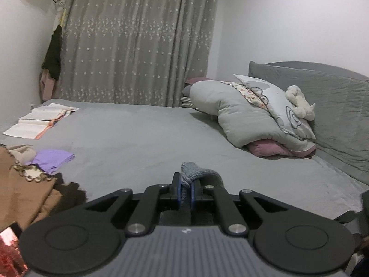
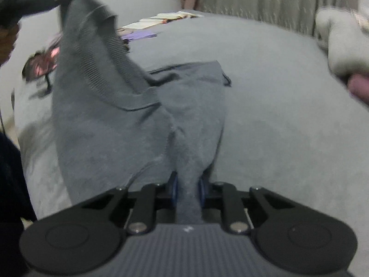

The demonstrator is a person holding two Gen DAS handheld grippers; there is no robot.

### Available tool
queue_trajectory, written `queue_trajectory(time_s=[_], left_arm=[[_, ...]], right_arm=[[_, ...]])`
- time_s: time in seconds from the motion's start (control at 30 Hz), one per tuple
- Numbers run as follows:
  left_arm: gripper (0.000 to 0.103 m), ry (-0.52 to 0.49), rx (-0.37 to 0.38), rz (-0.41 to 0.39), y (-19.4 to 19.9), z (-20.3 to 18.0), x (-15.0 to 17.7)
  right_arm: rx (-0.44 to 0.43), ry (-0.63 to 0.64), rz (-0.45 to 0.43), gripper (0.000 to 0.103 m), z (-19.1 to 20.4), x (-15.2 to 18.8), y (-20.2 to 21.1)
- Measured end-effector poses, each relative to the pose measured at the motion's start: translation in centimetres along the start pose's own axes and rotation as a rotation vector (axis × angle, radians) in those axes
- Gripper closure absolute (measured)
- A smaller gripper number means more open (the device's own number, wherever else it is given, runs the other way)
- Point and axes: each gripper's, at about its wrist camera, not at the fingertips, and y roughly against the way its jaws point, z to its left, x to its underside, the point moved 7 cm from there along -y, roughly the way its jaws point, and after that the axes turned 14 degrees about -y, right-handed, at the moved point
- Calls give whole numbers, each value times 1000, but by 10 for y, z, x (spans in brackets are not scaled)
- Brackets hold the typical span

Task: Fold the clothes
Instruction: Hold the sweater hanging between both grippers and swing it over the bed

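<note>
Grey bedding (image 2: 276, 120), smooth and faintly napped, makes the work surface, and a dark grey knit sweater (image 2: 110, 106) hangs over it with its lower part already lying on the sheet. Closest in the right wrist view, the right gripper (image 2: 188, 190) is clamped on a gathered fold of the sweater, the cloth bunching into a thick rope between the blue pads (image 2: 173, 190). In the left wrist view the left gripper (image 1: 185, 190) is likewise clenched on a small tuft of the same knit, which pokes up past its fingertips. From the right camera that gripper shows as a dark blurred shape at the upper left, holding the garment's high corner.

By my reading the step in hand is laying the garment out: both corners are pinched and the cloth is draped from them toward the bed. The next move probably calls for drawing the two holds apart and lowering them together so the body lands flat, without the ribbed band (image 2: 108, 53) rolling under.

The knit is soft, heavy and limp, with a ribbed edge running diagonally. Farther off lie a lilac folded cloth (image 1: 54, 158) and a brown garment with scalloped trim (image 1: 25, 191), then an open book (image 1: 39, 122). Pillows (image 1: 249, 120) pile against the padded headboard (image 1: 327, 106), and a star-dotted curtain (image 1: 138, 46) hangs behind.
</note>
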Motion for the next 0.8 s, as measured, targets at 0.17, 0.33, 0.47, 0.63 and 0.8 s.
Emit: queue_trajectory(time_s=[0.17, 0.33, 0.47, 0.63, 0.8], left_arm=[[98, 5, -37, -16, 13, 6, -2], [98, -7, -40, -28, 22, 1, -3], [98, -29, -34, -29, 24, -9, -8], [98, -56, -22, -50, 28, -17, -15], [98, -80, -28, -50, 29, -22, -19]], right_arm=[[128, 76, -86, 88, 11, 0, 33], [113, 65, -77, 87, 8, 12, 45], [43, 26, -66, 85, -1, 23, 49], [-23, 0, -79, 84, -8, 28, 61], [8, -18, -172, 101, -8, 28, 76]])
